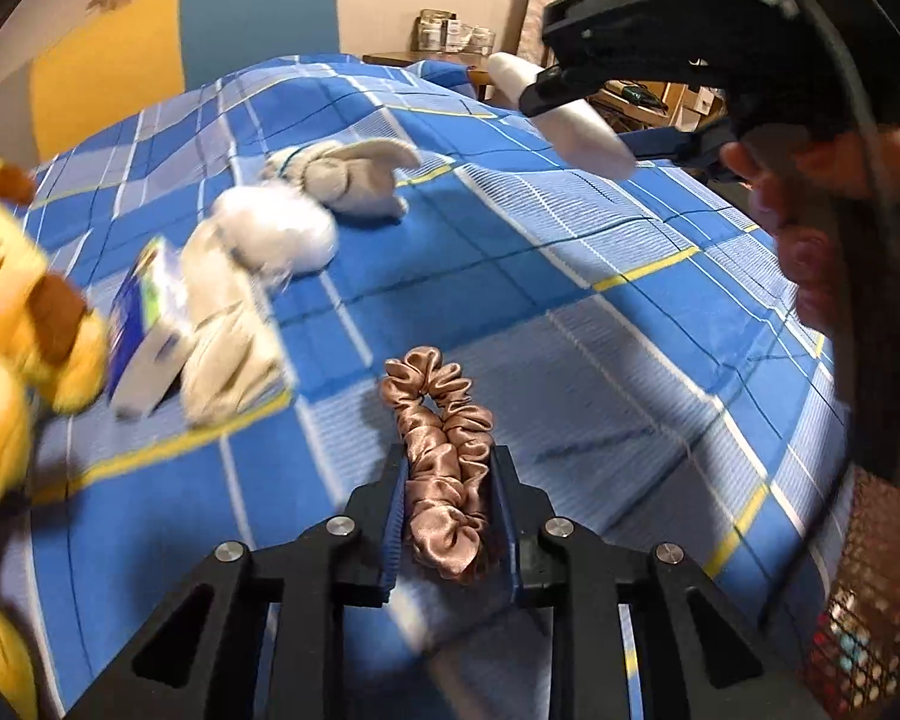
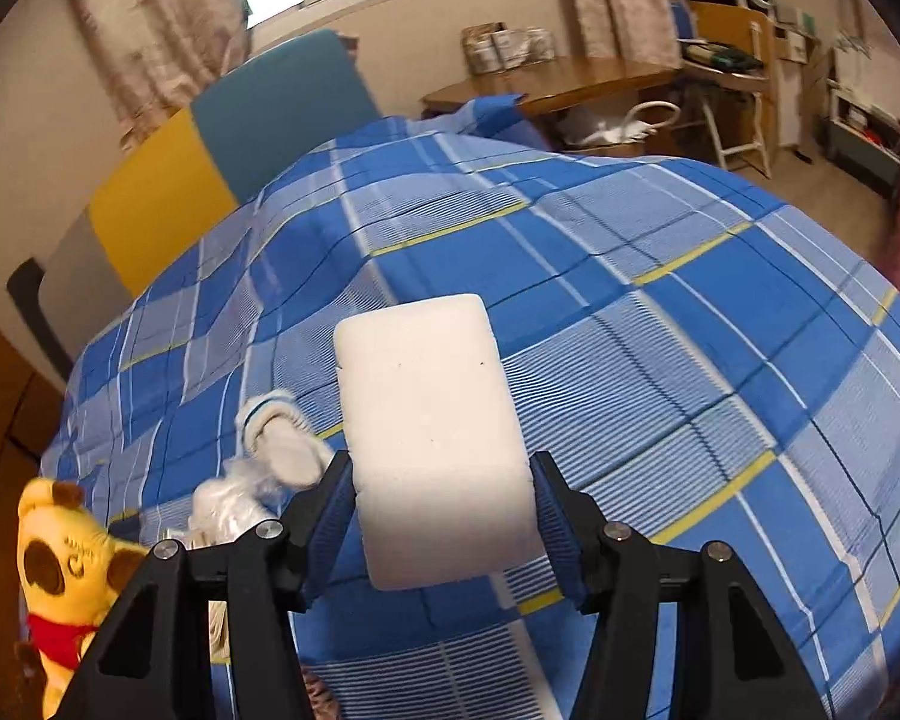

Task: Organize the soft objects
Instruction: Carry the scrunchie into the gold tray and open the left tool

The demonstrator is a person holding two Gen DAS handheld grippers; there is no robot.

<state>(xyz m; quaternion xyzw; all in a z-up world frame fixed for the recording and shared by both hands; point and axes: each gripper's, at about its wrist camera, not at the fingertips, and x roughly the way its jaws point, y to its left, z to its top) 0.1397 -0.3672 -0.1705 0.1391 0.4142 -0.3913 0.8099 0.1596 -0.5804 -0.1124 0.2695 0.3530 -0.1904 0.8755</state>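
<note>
A brown satin scrunchie [image 1: 444, 462] lies squeezed between the pads of my left gripper [image 1: 447, 516], which is shut on it just above the blue checked bedspread [image 1: 570, 300]. My right gripper [image 2: 444, 510] is shut on a white sponge block [image 2: 426, 438], held above the bed; the same block [image 1: 570, 114] and right gripper show at the upper right of the left wrist view. A yellow plush bear [image 1: 12, 330] [image 2: 66, 570], a beige rolled cloth [image 1: 228, 336], a white fluffy ball [image 1: 276, 228] and a grey plush [image 1: 348, 174] lie at the left.
A small blue-and-white packet [image 1: 150, 324] sits between the bear and the beige cloth. A yellow and teal headboard [image 2: 228, 144] stands behind the bed. A wooden desk [image 2: 570, 84] and chair are at the far right. A mesh basket [image 1: 864, 606] sits at the right edge.
</note>
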